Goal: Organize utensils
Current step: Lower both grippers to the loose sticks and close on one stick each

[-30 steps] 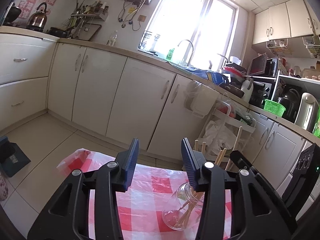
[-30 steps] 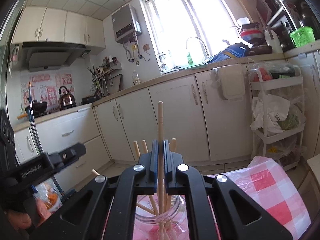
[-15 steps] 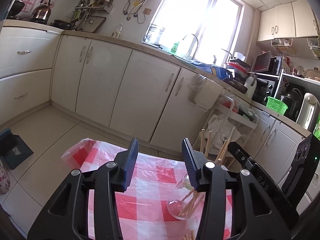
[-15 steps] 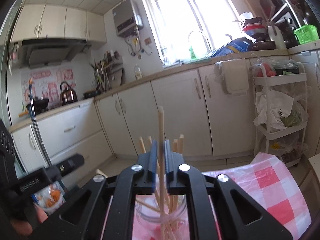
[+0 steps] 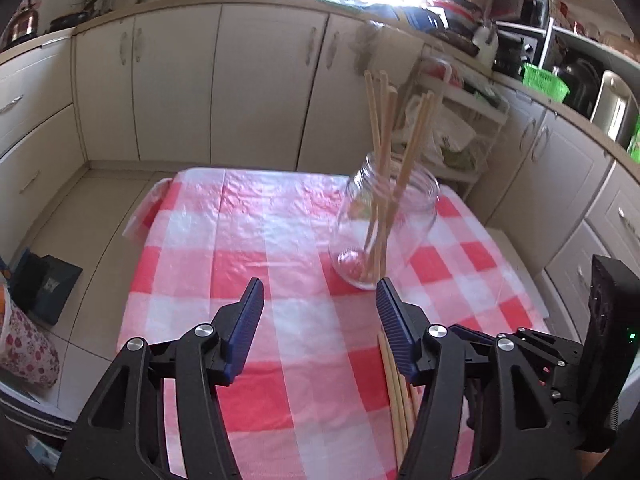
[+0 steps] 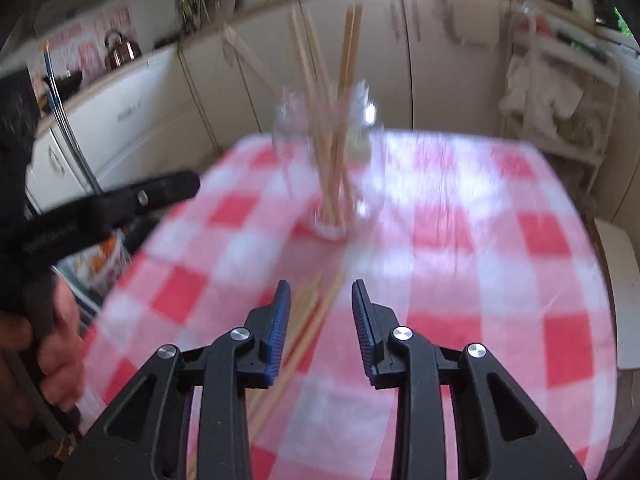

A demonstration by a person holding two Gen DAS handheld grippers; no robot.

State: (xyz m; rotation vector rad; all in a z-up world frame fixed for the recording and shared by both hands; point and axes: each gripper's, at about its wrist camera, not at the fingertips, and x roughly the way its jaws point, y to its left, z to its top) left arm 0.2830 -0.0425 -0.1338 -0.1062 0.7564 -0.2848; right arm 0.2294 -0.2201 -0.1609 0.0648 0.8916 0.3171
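Note:
A clear glass jar (image 5: 386,220) stands on the red-and-white checked tablecloth (image 5: 248,240) with several wooden chopsticks (image 5: 384,128) upright in it. The jar also shows, blurred, in the right wrist view (image 6: 328,152). More loose chopsticks (image 5: 396,392) lie flat on the cloth nearer me; they also show in the right wrist view (image 6: 304,328). My left gripper (image 5: 318,320) is open and empty, above the cloth in front of the jar. My right gripper (image 6: 320,320) is open and empty over the loose chopsticks.
Cream kitchen cabinets (image 5: 176,80) run behind the table. A white trolley (image 5: 460,120) with bags stands at the right. A dark box (image 5: 44,284) lies on the floor at the left. The left gripper's body (image 6: 100,212) shows in the right wrist view.
My right gripper was shut on a chopstick over the jar; it has opened, let it go into the jar and pulled back. Both grippers have tilted down toward the table.

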